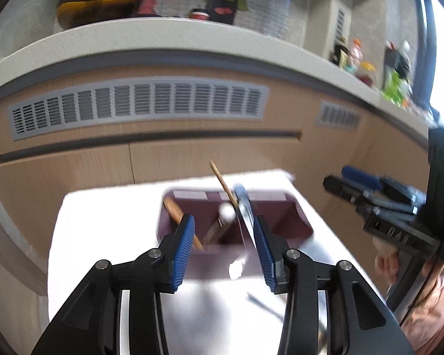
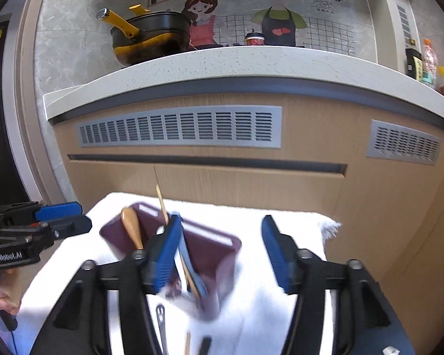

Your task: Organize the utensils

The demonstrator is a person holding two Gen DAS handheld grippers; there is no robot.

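Observation:
A maroon utensil holder stands on the white cloth, just beyond my left gripper, which is open with nothing pressed between its pads. A wooden spoon, a thin chopstick and a blue-handled utensil stand in the holder. The right gripper hangs open at the right. In the right wrist view my right gripper is open above the holder. The spoon and chopstick stick out of it, and a blurred blue-handled utensil lies beside the left pad.
A metal utensil and two more handles lie on the cloth near the front edge. Behind the table is a wooden cabinet front with grey vents under a pale counter. A black and yellow pot sits on that counter.

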